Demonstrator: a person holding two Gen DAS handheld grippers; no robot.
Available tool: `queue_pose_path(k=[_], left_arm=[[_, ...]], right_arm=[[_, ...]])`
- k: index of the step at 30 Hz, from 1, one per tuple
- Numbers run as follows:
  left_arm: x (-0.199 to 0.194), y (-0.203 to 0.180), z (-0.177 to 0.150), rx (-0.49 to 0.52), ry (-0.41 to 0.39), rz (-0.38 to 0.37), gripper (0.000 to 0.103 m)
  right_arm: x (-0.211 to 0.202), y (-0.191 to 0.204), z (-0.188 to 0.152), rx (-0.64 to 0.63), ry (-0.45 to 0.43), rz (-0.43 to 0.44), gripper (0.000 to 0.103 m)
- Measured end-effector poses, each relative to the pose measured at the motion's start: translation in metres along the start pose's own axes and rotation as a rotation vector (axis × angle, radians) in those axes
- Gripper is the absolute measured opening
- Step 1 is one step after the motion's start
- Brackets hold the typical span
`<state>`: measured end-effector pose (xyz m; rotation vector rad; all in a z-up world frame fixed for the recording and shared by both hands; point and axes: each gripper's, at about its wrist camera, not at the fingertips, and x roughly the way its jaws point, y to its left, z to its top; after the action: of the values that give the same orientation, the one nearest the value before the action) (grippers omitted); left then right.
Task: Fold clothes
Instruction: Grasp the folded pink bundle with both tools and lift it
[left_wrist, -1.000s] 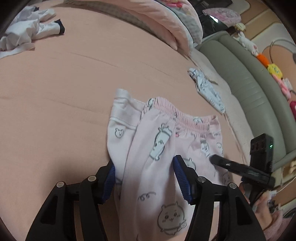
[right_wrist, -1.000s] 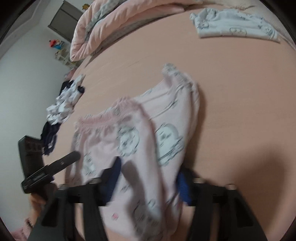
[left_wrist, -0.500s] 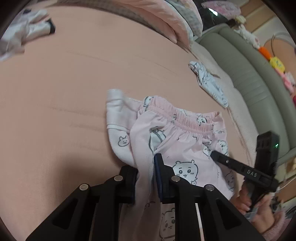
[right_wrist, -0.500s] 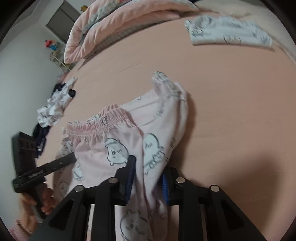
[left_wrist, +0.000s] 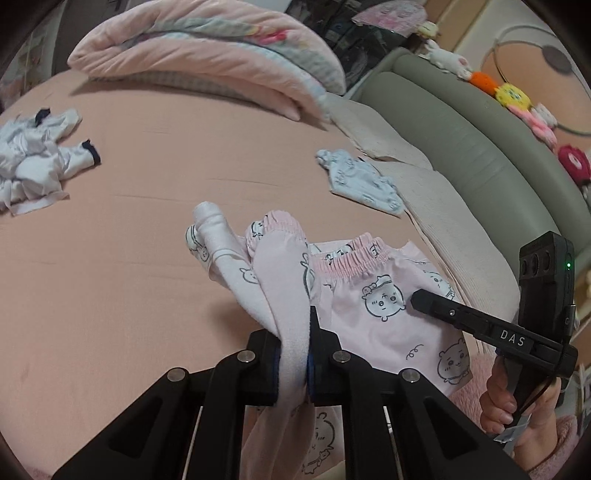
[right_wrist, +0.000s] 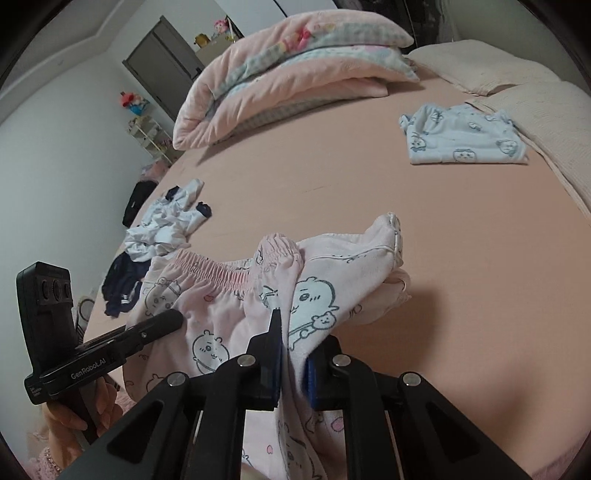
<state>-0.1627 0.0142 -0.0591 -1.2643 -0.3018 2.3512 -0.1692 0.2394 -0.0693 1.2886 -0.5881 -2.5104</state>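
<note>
Your left claw (left_wrist: 293, 363) is clamped tight on a thick bunched fold of the pink pyjama trousers (left_wrist: 384, 317), the soft cotton pinched into a narrow rope between the blue pads. Your right claw (right_wrist: 293, 363) has its jaws closing, and its pads already press on another gathered fold of the same garment, which hangs slack below it.

The trousers are pale pink knit printed with round cartoon animal faces in dark outline. Their ruffled elastic waistband (right_wrist: 218, 269) runs puckered across the top, and a cuffed leg end (right_wrist: 388, 236) bulges out to the right in the right wrist view. The cloth drapes between the two claws, its far part near the bed sheet (left_wrist: 129, 258); whether it touches there you cannot tell.

The sheet is a smooth peach-pink, with faint creases. On it, well apart from the trousers, lies a light blue folded garment (right_wrist: 461, 140) with the same kind of print, flat and roughly rectangular, beside a beige ribbed blanket (right_wrist: 554, 122). A crumpled white-and-navy heap of clothes (left_wrist: 33, 162) sits on the far side. A plump folded quilt (left_wrist: 207, 55), pink with checked panels, is stacked at the head of the bed. Each hand (left_wrist: 524, 410) grips a matte black handle.
</note>
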Motion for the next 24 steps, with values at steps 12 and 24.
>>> queue_pose_path(k=[12, 24], left_arm=[[0.027, -0.064, -0.019, 0.076, 0.072, 0.009, 0.008], [0.072, -0.103, -0.009, 0.141, 0.093, 0.013, 0.008]], right_arm=[[-0.036, -0.038, -0.036, 0.050, 0.048, -0.006, 0.008], [-0.043, -0.089, -0.029, 0.087, 0.019, -0.008, 0.009]])
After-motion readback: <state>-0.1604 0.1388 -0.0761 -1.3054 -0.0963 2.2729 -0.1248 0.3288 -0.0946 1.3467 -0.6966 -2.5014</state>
